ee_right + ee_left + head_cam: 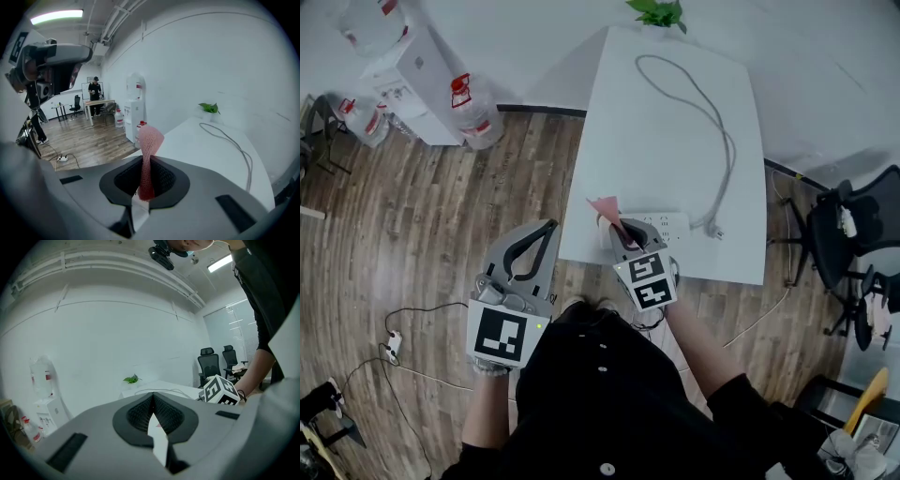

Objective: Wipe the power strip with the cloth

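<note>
Head view: caught the power strip (661, 226) lying flat at the near edge of the white surface (675, 141), its cable (730, 150) looping away toward the far end.
Cloth (605, 206): pink, pinched upright just left of the power strip, seemingly not yet pressed onto it.
Right tongs (623, 234): clamped tight on the cloth, tips reaching over the power strip's left end, forearm stretched forward from the body.
Left tongs (548, 228): closed on nothing, held well left of the power strip, off the surface's edge and over the floor.
Progress: cloth gripped; wiping judged barely begun or not started, with the power strip's whole top left to rub.
</note>
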